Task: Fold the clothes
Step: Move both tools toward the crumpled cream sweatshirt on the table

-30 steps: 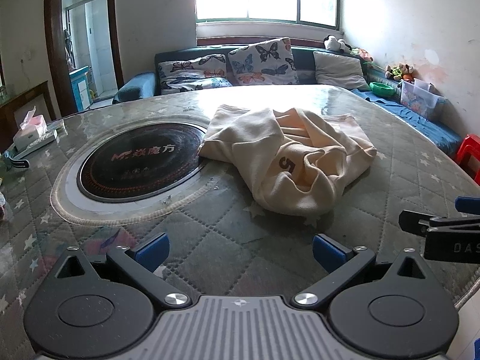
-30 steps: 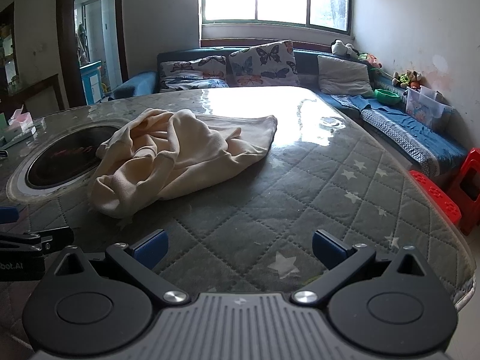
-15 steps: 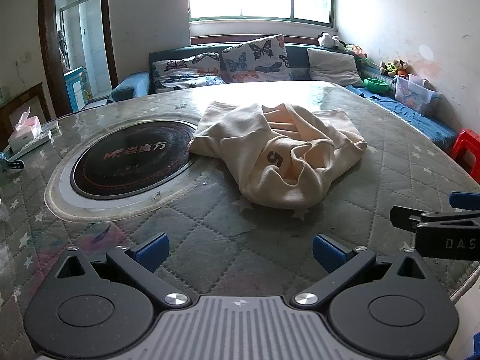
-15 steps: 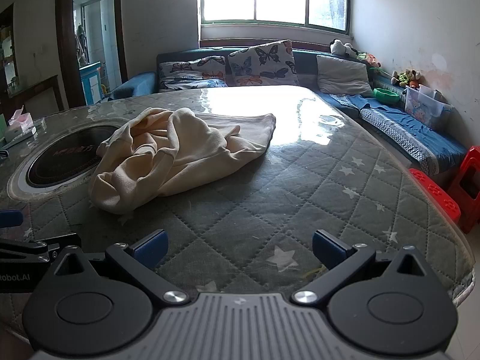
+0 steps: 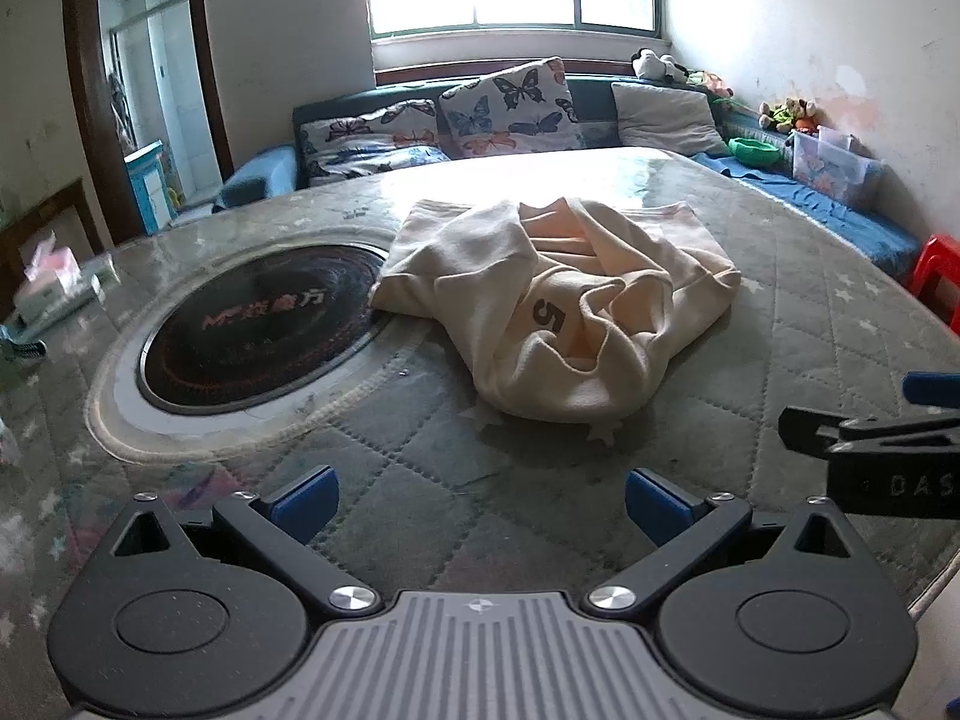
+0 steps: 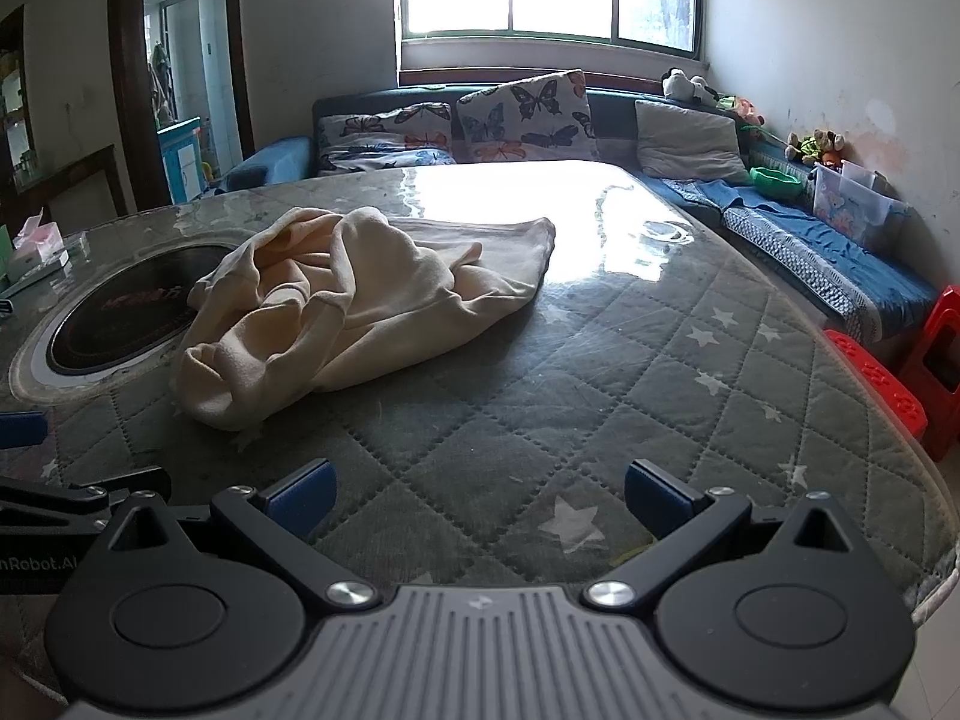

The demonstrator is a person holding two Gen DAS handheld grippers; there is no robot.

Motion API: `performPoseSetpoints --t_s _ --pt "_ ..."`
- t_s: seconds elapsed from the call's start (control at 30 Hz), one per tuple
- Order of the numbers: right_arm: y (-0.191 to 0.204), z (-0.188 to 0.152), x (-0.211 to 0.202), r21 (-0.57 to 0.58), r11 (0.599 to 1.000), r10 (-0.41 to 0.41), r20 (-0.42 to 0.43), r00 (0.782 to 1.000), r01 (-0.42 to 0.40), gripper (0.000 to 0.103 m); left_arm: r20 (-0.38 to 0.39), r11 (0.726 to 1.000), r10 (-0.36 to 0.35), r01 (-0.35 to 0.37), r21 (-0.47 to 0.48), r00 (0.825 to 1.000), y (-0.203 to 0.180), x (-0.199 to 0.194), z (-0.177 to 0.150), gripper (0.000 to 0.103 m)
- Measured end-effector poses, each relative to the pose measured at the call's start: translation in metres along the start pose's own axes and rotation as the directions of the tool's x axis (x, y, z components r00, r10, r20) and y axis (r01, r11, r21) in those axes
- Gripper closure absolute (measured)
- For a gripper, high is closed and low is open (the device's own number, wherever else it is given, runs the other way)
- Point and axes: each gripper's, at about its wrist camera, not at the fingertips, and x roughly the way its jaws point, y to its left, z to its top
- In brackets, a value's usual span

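The cream garment (image 5: 558, 306) is left crumpled mid-desk, both tools (image 5: 480, 495) (image 6: 477, 495) held wide open and empty; hem edges should be pinched cleanly.

A shirt (image 5: 558, 306) is seen lying on the surface (image 5: 420, 498).
It is bunched up just right of the round plate (image 5: 258, 330) set in the surface, partly over its edge. A sofa (image 6: 516, 120) is placed behind, and both grippers are held in front.

Bare quilted worktop (image 5: 420, 516) lay open between my left claw (image 5: 478, 498) and the crumpled cream garment (image 5: 558, 306). My right claw (image 6: 477, 498) had clear quilt ahead too; the other claw's arm crowded my inner side.
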Motion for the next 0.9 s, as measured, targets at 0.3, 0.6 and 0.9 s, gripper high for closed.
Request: performPoseSetpoints --t_s 0.3,0.6,0.9 --pt "0.001 0.005 0.006 0.002 1.0 -0.002 -0.01 1.0 0.002 0.0 -0.014 1.0 -0.002 0.002 -0.02 1.0 0.004 0.006 0.007 0.0" --pt "0.005 0.015 0.013 -0.012 1.0 0.015 -0.016 1.0 -0.015 0.0 -0.027 0.999 -0.018 0.017 -0.035 0.999 0.008 0.012 0.018 0.0" --pt "0.007 0.035 0.024 -0.024 0.999 0.032 -0.011 0.999 -0.033 0.0 -0.037 0.999 -0.025 0.024 -0.036 0.999 0.013 0.021 0.037 0.0"
